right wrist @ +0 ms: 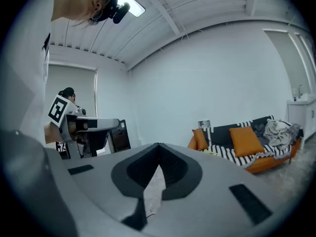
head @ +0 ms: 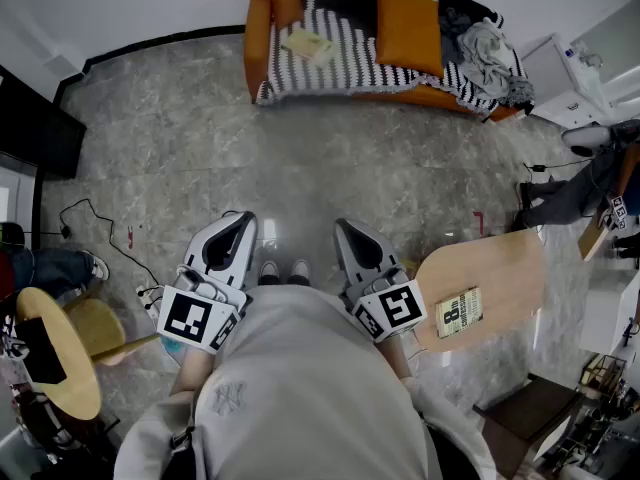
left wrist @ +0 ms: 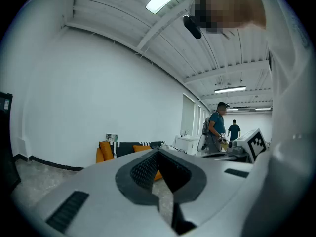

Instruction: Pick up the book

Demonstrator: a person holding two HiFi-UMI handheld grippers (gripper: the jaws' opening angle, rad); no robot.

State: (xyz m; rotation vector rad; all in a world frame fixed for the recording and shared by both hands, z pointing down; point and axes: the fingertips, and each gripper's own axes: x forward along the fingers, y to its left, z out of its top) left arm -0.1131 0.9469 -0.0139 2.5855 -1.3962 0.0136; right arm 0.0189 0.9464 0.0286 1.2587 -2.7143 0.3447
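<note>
A book (head: 459, 313) with a pale cover and a large printed figure lies flat on the oval wooden table (head: 505, 268) to my right. My right gripper (head: 347, 226) is held close to my body, left of that table, shut and holding nothing. In the right gripper view its jaws (right wrist: 158, 145) meet at the tips and point level across the room. My left gripper (head: 240, 218) is beside it, also shut and holding nothing. The left gripper view shows its closed tips (left wrist: 159, 152). A second pale book or booklet (head: 307, 44) rests on the sofa seat far ahead.
An orange sofa (head: 262, 38) with a striped throw, orange cushions (head: 408, 26) and crumpled clothes stands by the far wall. A round wooden stool (head: 95, 328) and floor cables (head: 95, 218) are at my left. Two people (left wrist: 215, 127) stand in the distance.
</note>
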